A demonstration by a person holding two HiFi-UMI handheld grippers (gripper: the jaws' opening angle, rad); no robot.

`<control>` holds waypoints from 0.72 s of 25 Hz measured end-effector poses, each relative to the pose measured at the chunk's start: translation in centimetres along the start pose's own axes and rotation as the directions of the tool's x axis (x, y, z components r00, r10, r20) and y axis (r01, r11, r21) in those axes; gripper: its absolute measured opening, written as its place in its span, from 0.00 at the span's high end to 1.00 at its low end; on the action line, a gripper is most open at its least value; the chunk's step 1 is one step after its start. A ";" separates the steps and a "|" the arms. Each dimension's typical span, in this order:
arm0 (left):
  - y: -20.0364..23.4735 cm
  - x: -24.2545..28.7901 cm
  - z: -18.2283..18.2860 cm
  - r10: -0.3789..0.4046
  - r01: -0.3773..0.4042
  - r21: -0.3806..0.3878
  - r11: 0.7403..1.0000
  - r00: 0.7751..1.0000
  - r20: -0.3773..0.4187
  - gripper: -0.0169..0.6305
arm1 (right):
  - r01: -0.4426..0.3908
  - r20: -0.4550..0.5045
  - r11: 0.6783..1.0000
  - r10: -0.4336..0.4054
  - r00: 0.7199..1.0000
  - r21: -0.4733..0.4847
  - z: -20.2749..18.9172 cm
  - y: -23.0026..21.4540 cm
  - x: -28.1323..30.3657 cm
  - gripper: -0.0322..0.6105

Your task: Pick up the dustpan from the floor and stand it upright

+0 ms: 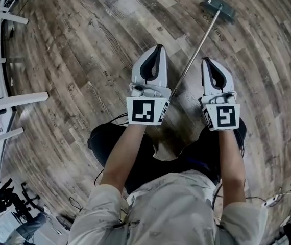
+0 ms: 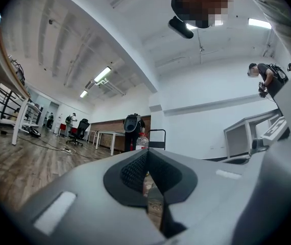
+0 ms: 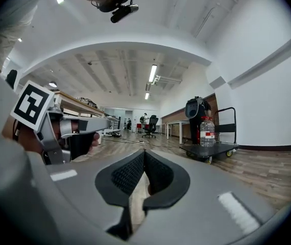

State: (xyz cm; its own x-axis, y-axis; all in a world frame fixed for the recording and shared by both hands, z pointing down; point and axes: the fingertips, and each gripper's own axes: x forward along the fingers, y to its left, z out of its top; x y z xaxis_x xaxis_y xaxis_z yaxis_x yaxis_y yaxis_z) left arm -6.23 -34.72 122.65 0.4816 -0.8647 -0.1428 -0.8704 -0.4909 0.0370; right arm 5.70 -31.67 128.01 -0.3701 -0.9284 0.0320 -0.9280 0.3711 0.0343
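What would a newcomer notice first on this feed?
The two marker-cubed tools, left tool and right tool, are held side by side over the wood floor, both shut and empty. Between them runs the long handle of the dustpan, lying flat with its pan at the head view's top right.

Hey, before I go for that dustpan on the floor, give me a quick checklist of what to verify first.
1. Dustpan in view in the head view: ok.
2. Its handle clear to grasp: ok, it lies bare on the floor, running toward the gap between the two grippers.
3. Left gripper empty: ok, nothing between its jaws.
4. Right gripper empty: ok.
5. Jaws open for a grasp: not ok, both grippers are shut.
6. Dustpan standing upright: not ok, not yet picked up.
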 end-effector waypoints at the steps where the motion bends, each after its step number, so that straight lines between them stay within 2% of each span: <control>1: -0.3 -0.7 -0.7 0.000 0.000 0.000 1.000 1.000 0.004 0.94 | -0.005 0.001 1.000 0.005 1.000 0.002 -1.0 0.5 -0.3 0.94; 3: -0.6 -2.4 -2.0 -0.002 0.003 -0.003 1.000 1.000 0.005 0.94 | -0.022 -0.019 1.000 0.022 1.000 0.004 -3.3 2.1 -1.0 0.94; 6: 0.8 -4.1 -4.0 0.017 -0.017 -0.019 1.000 1.000 0.004 0.95 | -0.094 -0.116 0.996 0.093 0.989 -0.003 -8.6 5.2 -0.6 0.94; 11: 3.1 -3.0 -8.1 0.059 -0.059 -0.034 0.998 0.998 -0.001 0.94 | -0.191 -0.265 0.982 0.183 0.947 -0.003 -17.8 7.4 1.5 0.94; 13: 3.5 -2.9 -9.9 0.070 -0.070 -0.034 0.997 0.998 -0.003 0.94 | -0.225 -0.327 0.974 0.213 0.921 0.001 -21.8 8.1 1.7 0.94; 15: 4.0 -3.7 -11.3 0.078 -0.078 -0.033 0.996 0.997 -0.004 0.94 | -0.287 -0.417 0.957 0.272 0.867 0.028 -26.3 10.3 1.1 0.90; 16: 4.2 -4.2 -11.7 0.078 -0.078 -0.027 0.997 0.997 -0.004 0.94 | -0.330 -0.473 0.942 0.315 0.823 0.053 -28.7 11.8 0.6 0.86; 18: 4.7 -4.9 -12.3 0.078 -0.078 -0.020 0.997 0.997 -0.003 0.94 | -0.421 -0.585 0.903 0.387 0.712 0.085 -33.1 14.8 -0.8 0.78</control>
State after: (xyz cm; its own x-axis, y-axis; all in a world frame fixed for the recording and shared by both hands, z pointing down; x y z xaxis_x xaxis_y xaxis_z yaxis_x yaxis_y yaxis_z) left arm -11.40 -34.04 135.72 0.4126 -0.9007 -0.1361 -0.9031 -0.4240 0.0677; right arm -6.26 -24.85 161.59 -0.5973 -0.5076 0.6209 -0.6857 0.7248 -0.0671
